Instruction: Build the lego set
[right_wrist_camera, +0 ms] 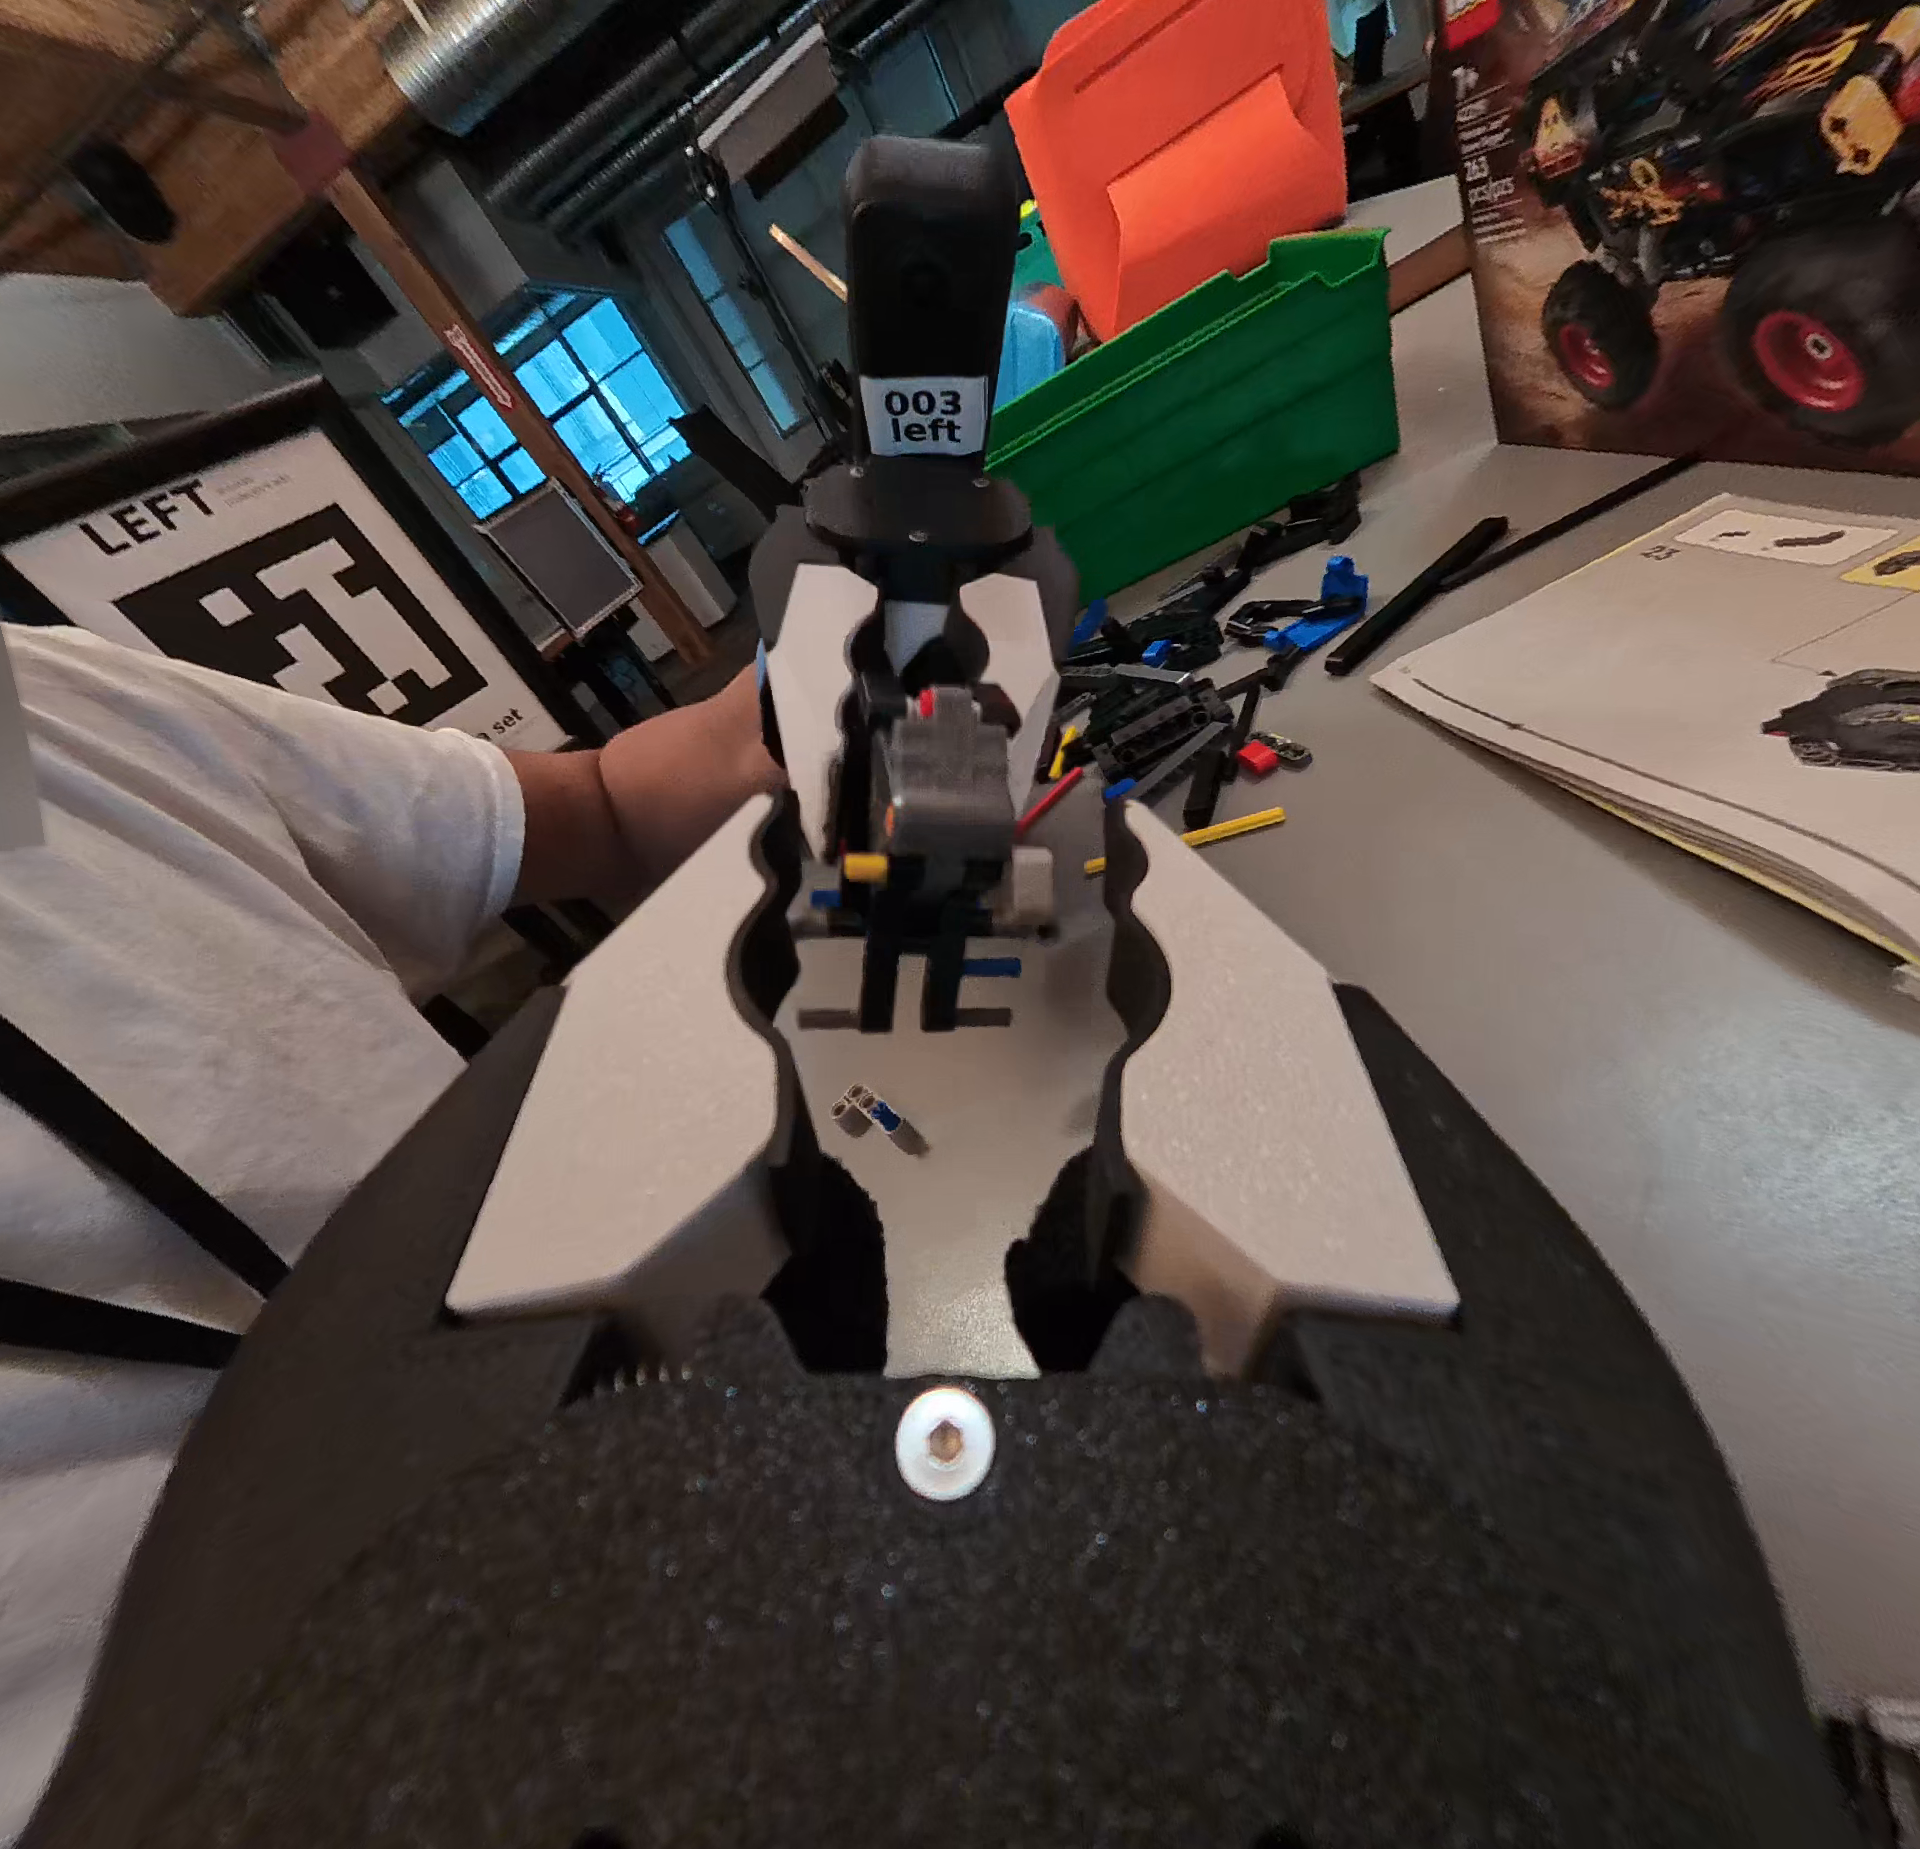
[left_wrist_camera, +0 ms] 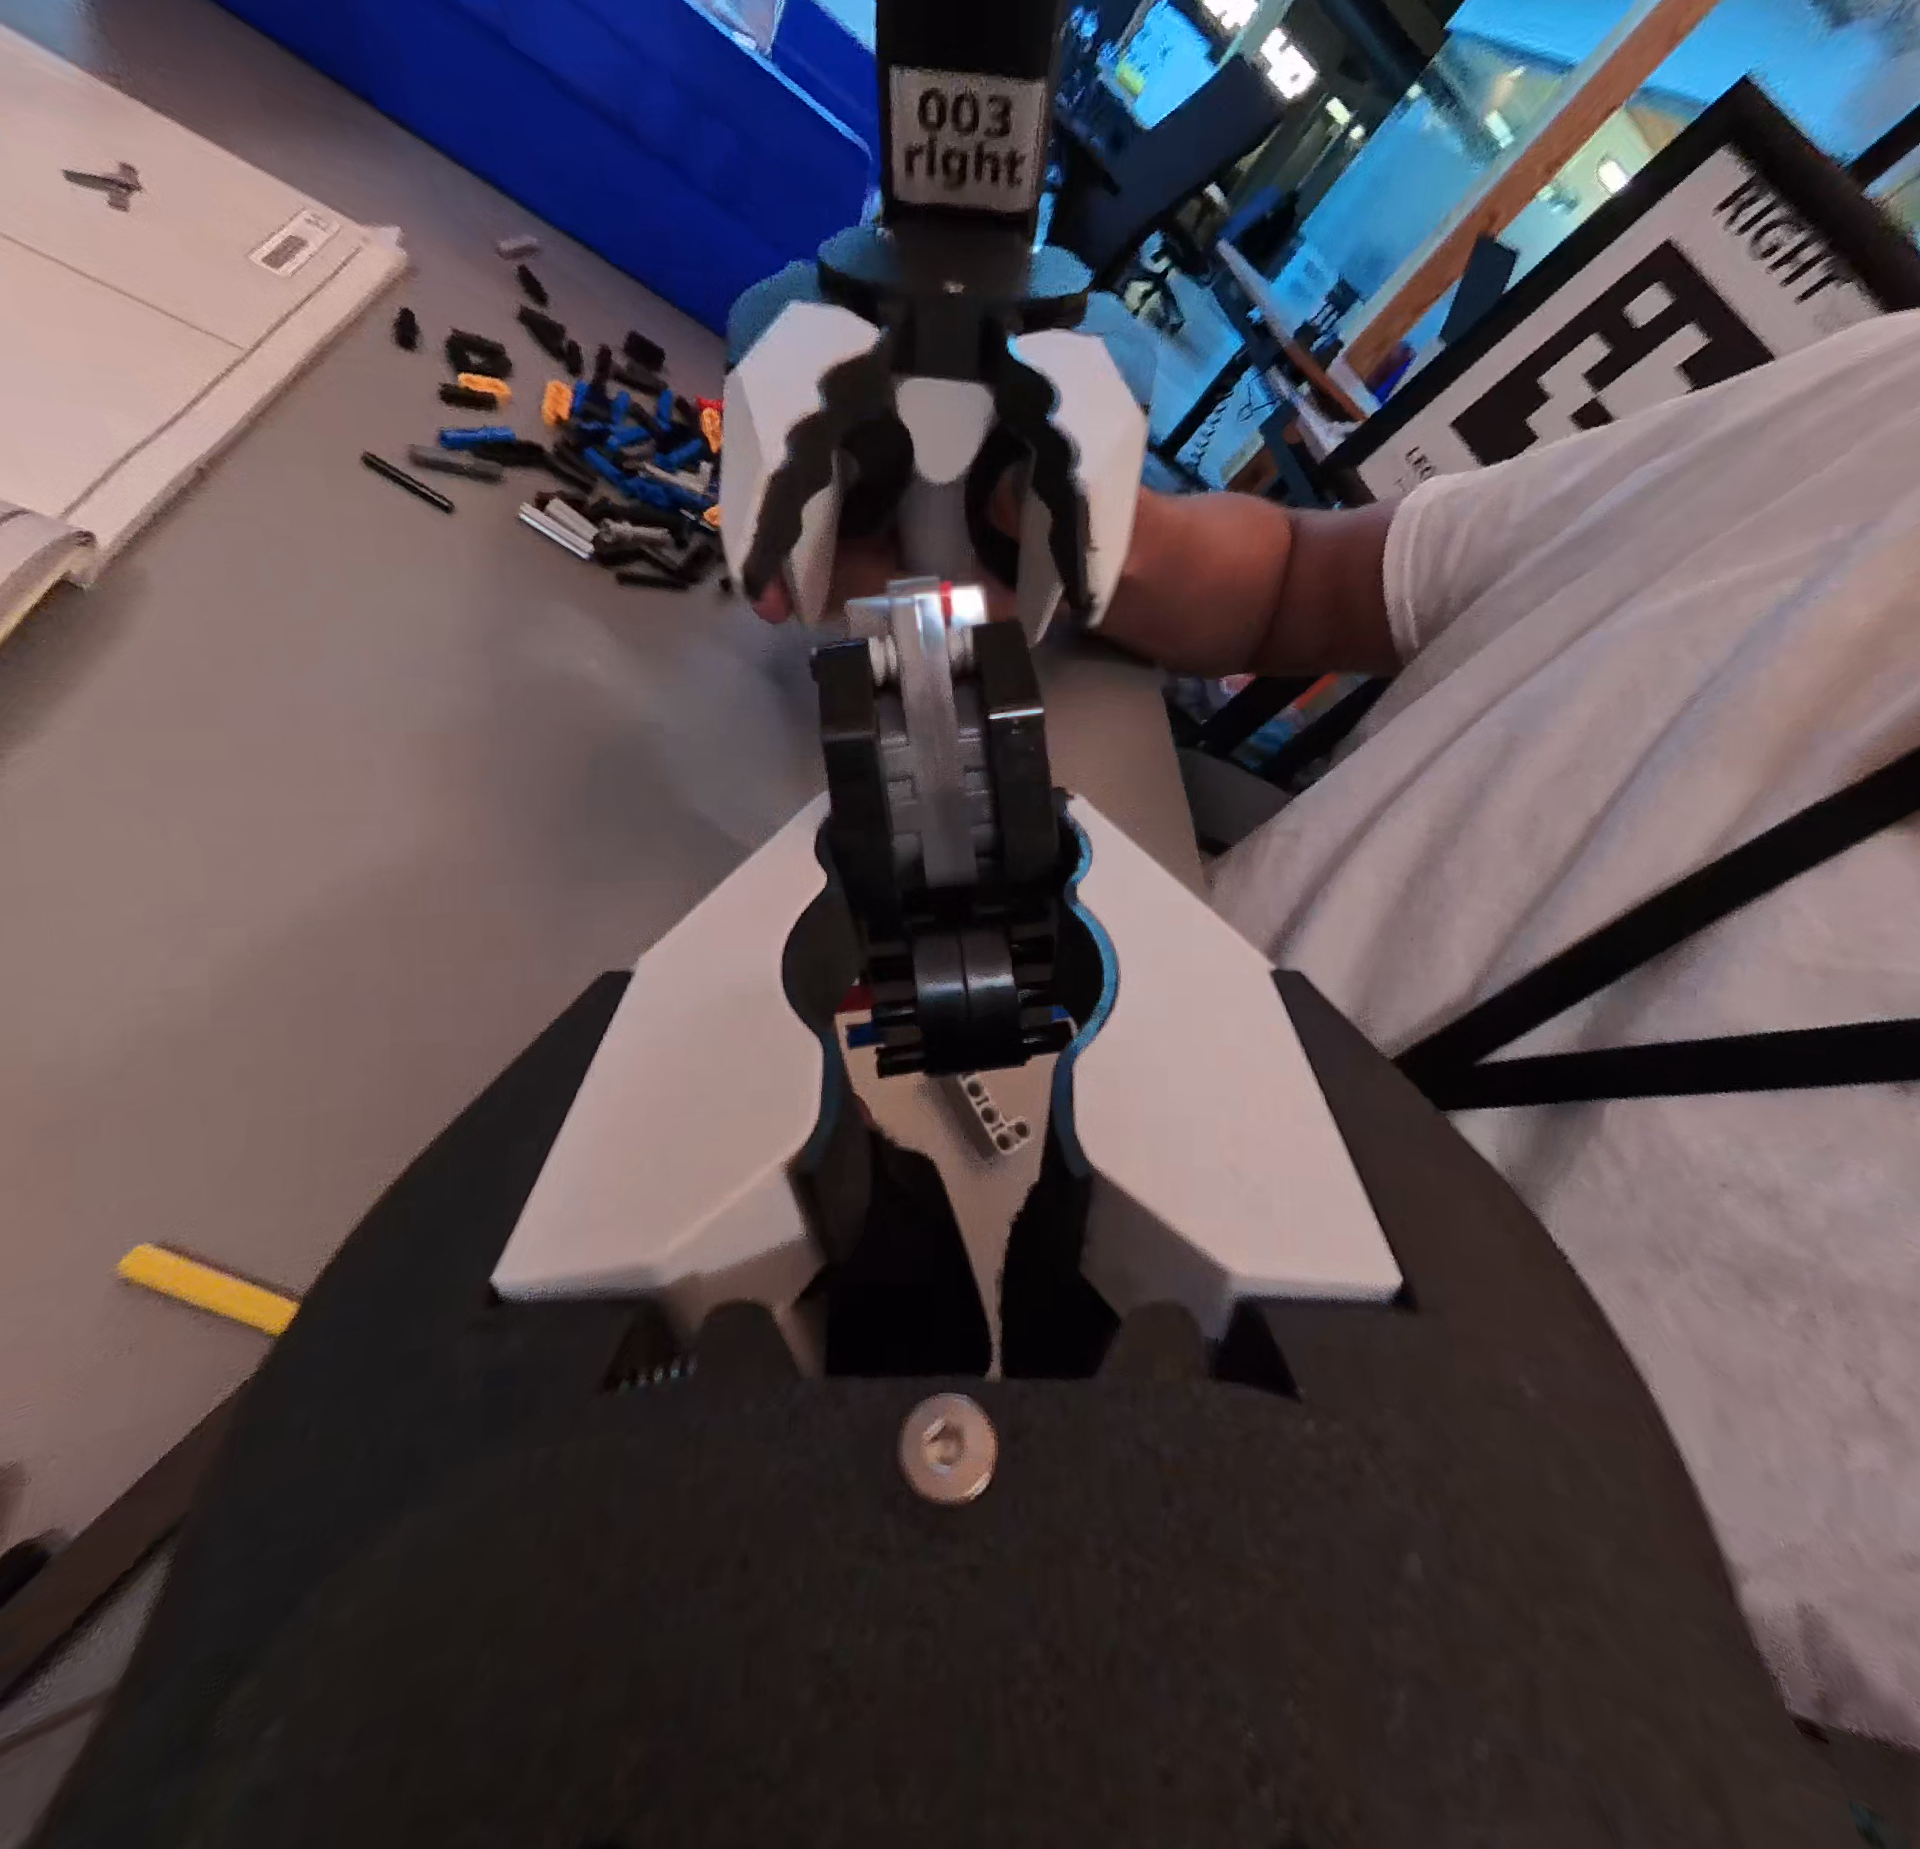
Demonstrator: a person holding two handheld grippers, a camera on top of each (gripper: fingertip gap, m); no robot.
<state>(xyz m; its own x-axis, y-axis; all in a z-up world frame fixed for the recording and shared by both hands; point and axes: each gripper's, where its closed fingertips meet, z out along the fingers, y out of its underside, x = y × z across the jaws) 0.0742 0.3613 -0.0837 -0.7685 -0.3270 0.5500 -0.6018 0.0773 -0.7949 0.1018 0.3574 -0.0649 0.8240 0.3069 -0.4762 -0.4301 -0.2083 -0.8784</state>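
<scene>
The left claw (left_wrist_camera: 945, 843) is pressed onto a partly built Lego assembly (left_wrist_camera: 940, 812), black side frames with a grey beam up its middle, held clear of the table (left_wrist_camera: 312, 812). Directly ahead, the right claw (left_wrist_camera: 914, 511) faces it, fingers spread, its tips just beyond the assembly's grey top.

In the right wrist view the right claw (right_wrist_camera: 940, 864) stands spread, with the grey and black assembly (right_wrist_camera: 935, 812) between its fingertips; contact cannot be confirmed. A small light grey connector piece (right_wrist_camera: 878, 1119) lies on the table below it. The left claw (right_wrist_camera: 914, 677) grips the far side of the assembly.

Both claws carry a white printed label on a black camera stem. To the right of the right claw, loose Lego pieces (right_wrist_camera: 1195, 687), black, blue, red and yellow, are scattered beside an open instruction booklet (right_wrist_camera: 1662, 677). Farther off stand a green bin (right_wrist_camera: 1226, 428), an orange shape (right_wrist_camera: 1195, 137) and the printed set box (right_wrist_camera: 1704, 189) showing a monster truck.

Left of the left claw, more loose parts (left_wrist_camera: 592, 449) and white paper sheets (left_wrist_camera: 156, 345) lie on the grey surface. Black-and-white marker boards (right_wrist_camera: 281, 594) stand beyond a white sleeve (right_wrist_camera: 260, 864).
</scene>
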